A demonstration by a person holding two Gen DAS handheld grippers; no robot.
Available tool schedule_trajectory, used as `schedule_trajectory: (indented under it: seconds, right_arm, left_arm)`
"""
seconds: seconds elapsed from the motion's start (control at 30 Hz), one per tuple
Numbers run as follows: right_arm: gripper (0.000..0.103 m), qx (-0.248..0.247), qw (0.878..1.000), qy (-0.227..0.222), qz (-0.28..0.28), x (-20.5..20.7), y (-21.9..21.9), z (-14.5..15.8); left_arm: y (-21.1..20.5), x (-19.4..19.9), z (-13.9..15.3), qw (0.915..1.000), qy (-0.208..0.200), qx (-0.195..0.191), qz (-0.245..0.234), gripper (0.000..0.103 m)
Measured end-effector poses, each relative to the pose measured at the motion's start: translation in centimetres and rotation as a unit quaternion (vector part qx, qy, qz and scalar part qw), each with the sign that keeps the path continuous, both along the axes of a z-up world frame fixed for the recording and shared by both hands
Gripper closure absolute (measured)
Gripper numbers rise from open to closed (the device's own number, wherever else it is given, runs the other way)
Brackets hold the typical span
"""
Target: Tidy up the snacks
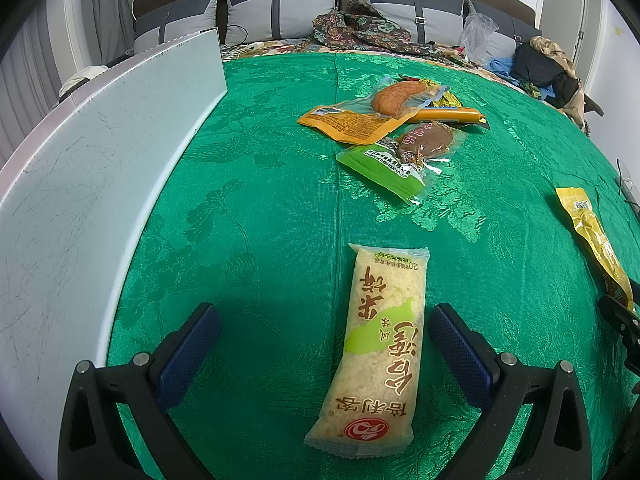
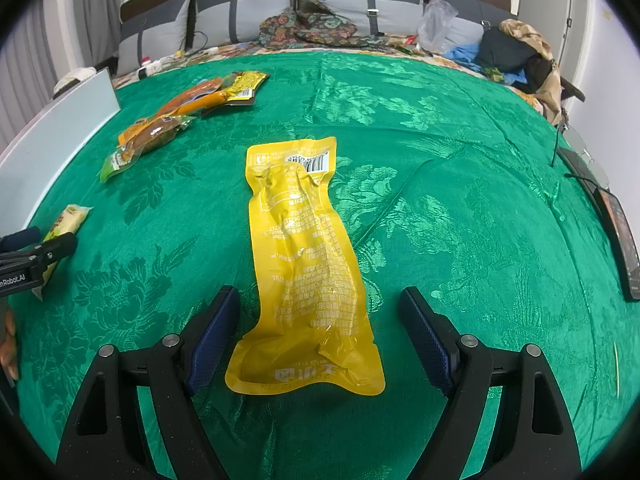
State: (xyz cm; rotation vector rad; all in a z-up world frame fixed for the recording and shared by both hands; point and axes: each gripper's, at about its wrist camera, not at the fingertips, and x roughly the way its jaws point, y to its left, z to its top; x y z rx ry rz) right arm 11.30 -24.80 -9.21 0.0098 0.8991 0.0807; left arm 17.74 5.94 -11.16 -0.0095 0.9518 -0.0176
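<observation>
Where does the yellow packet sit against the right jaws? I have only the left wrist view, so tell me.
Observer: The yellow packet lies lengthwise between the right gripper's open jaws; neither pad touches it.
Operator: Give me which end faces away.
Observer: The barcode end points away from the gripper.
Operator: Report anything off to its right.
Observer: A dark flat device lies at the right edge of the green cloth, well apart from the packet.
</observation>
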Motion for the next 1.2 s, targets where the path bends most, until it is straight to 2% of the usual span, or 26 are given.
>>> schedule_trajectory:
  seconds: [0.13,0.2,0.27,0.37,0.4,0.47,0.53,0.6,0.63,0.67,0.7,0.73,0.77,0.83,0.97,1.1,1.2]
  right_arm:
    - [0.018,0.001,1.000,0.001,0.000,0.0,0.0,0.0]
    - [0.017,0.005,1.000,0.004,0.004,0.1,-0.2,0.0]
    - [0.017,0.014,0.999,0.023,0.022,0.4,-0.6,0.3]
    - [0.019,0.060,0.995,0.068,0.035,1.4,-2.1,0.9]
    - [0.019,0.073,0.994,0.079,0.031,1.7,-2.5,1.0]
    - [0.018,0.091,0.991,0.100,0.022,2.7,-2.9,1.4]
    - [0.018,0.084,0.990,0.111,0.024,4.0,-2.4,1.7]
    - [0.019,0.057,0.989,0.131,0.046,5.4,-0.9,1.5]
    - [0.019,0.044,0.988,0.139,0.054,5.8,-0.4,1.2]
    - [0.018,0.031,0.987,0.148,0.062,6.1,0.0,1.0]
    - [0.020,0.016,0.986,0.151,0.068,6.2,0.4,0.9]
    - [0.023,0.010,0.986,0.152,0.068,6.0,0.4,1.0]
    - [0.036,0.013,0.986,0.155,0.067,5.8,0.2,1.0]
    - [0.056,0.016,0.986,0.152,0.062,4.8,-0.4,1.5]
    - [0.059,0.071,0.982,0.168,0.047,3.2,-2.2,2.2]
    - [0.059,0.136,0.977,0.159,0.029,1.2,-3.7,3.4]
    - [0.059,0.161,0.976,0.146,0.030,0.4,-3.6,4.9]
  left_arm:
    - [0.0,0.1,0.0,1.0000,0.005,0.000,-0.005,0.000]
    - [0.1,0.6,0.2,0.9983,0.045,0.000,-0.037,0.000]
    - [0.4,0.7,0.4,0.9958,0.075,-0.004,-0.053,0.000]
    - [1.1,0.1,0.7,0.9944,0.083,-0.027,-0.059,0.000]
    - [0.9,-0.1,0.6,0.9942,0.084,-0.023,-0.062,0.000]
    - [-0.2,-0.2,0.3,0.9934,0.087,0.009,-0.074,0.000]
    - [-1.2,-0.2,0.4,0.9923,0.088,0.012,-0.087,0.000]
    - [-1.8,-0.2,0.6,0.9920,0.090,0.009,-0.087,0.007]
    - [-2.2,-0.5,0.9,0.9920,0.085,0.008,-0.093,0.019]
    - [-2.4,-0.7,1.2,0.9918,0.078,0.008,-0.101,0.038]
    - [-2.7,-1.1,1.6,0.9910,0.073,0.008,-0.112,0.050]
    - [-2.7,-1.3,1.8,0.9906,0.072,0.010,-0.116,0.074]
    - [-2.6,-1.4,1.9,0.9901,0.076,0.005,-0.118,0.077]
    - [-1.9,-1.5,2.1,0.9900,0.079,-0.029,-0.113,0.078]
    - [-1.0,-2.8,3.3,0.9906,0.058,-0.086,-0.090,0.079]
    - [-0.3,-4.6,5.6,0.9869,0.033,-0.139,-0.074,0.079]
    - [0.6,-5.1,7.6,0.9830,0.015,-0.170,-0.066,0.079]
